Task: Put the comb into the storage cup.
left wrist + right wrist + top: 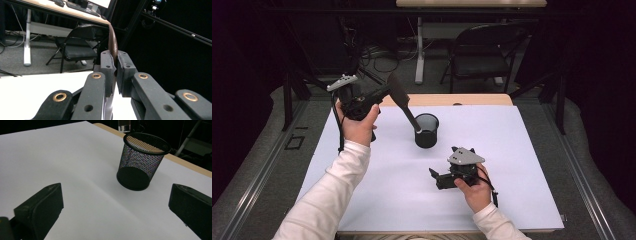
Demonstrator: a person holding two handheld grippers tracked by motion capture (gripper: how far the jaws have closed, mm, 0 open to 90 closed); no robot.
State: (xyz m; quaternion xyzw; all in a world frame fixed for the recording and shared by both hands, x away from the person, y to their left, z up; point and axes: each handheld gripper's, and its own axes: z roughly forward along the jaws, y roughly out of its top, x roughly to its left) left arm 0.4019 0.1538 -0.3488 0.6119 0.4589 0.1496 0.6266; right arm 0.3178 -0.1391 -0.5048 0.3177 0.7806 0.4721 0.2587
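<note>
A black mesh cup [427, 134] [140, 162] stands upright near the middle of the white sheet. My left gripper [383, 93] [115, 58] is raised at the back left and is shut on the broad end of a long dark brown utensil [404, 105] [113, 42]. The utensil slants down to the right, and its silver end [418, 130] [124, 126] is at the cup's rim on the side towards my left gripper. My right gripper [434, 176] [116, 195] rests low in front of the cup, pointing at it, open with nothing between its jaws.
The white sheet [512, 165] covers a wooden table whose far edge [452, 99] shows behind the cup. Beyond it stand a black folding chair [482, 50] [77, 48] and a desk leg [419, 50]. Dark frame posts rise at both sides.
</note>
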